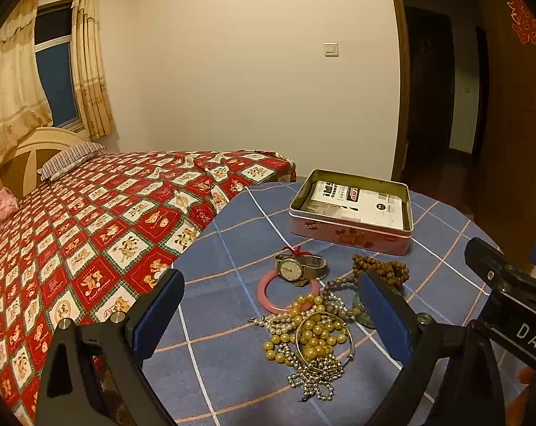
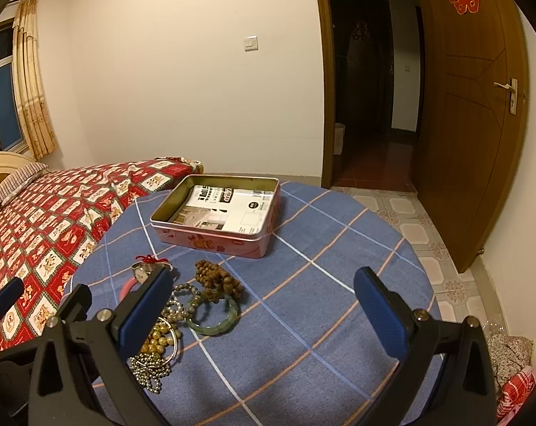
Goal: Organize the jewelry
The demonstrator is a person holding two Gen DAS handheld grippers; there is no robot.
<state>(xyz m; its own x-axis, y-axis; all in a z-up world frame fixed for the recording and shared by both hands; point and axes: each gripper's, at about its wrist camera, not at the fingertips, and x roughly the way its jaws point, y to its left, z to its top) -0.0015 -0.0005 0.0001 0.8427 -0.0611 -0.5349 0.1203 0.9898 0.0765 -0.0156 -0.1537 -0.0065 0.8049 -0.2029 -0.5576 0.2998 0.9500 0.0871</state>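
while both my claws hung wide open and empty, the jewelry pile [image 1: 310, 323] lay on the bench [image 1: 232, 372] between the left claw [image 1: 271, 319] fingers, nearer it than the right claw [image 2: 268, 316], short of the tin [image 1: 351, 213].

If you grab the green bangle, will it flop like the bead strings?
Probably not. The green bangle holds a firm ring shape, so it looks stiff. Its glossy surface may slip between the fingers, and it could crack if dropped. Lying flat on the tablecloth, it shouldn't roll.
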